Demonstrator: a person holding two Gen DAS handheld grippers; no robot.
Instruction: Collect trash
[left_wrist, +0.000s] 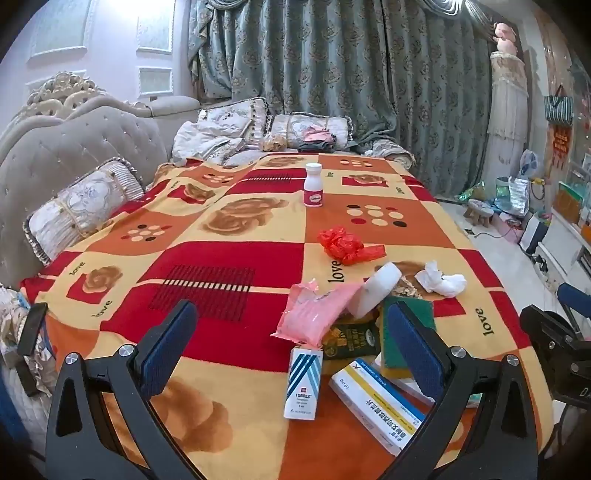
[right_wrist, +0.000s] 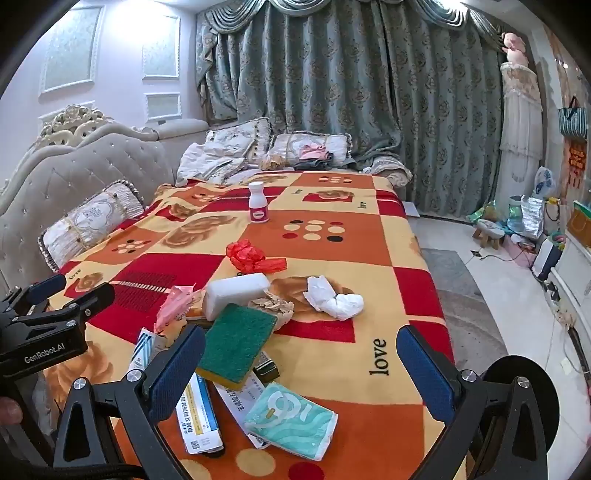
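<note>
Trash lies on a patterned blanket (left_wrist: 229, 258): a crumpled red plastic bag (left_wrist: 345, 242), a crumpled white tissue (left_wrist: 441, 282), a torn pink wrapper (left_wrist: 314, 314) and brown paper scraps (right_wrist: 273, 304). The red bag (right_wrist: 249, 256), tissue (right_wrist: 334, 297) and pink wrapper (right_wrist: 173, 304) also show in the right wrist view. My left gripper (left_wrist: 291, 347) is open and empty, above a TOBREX box (left_wrist: 303, 382) and a yellow-striped medicine box (left_wrist: 376, 402). My right gripper (right_wrist: 301, 373) is open and empty, above a green sponge (right_wrist: 236, 341) and a teal tissue pack (right_wrist: 291, 421).
A white pill bottle (left_wrist: 313, 184) stands farther back on the blanket. A white foam block (right_wrist: 234, 291) lies in the pile. Cushions (left_wrist: 81, 210) and a padded sofa back line the left. The floor on the right holds a small stool (right_wrist: 489, 232) and bags.
</note>
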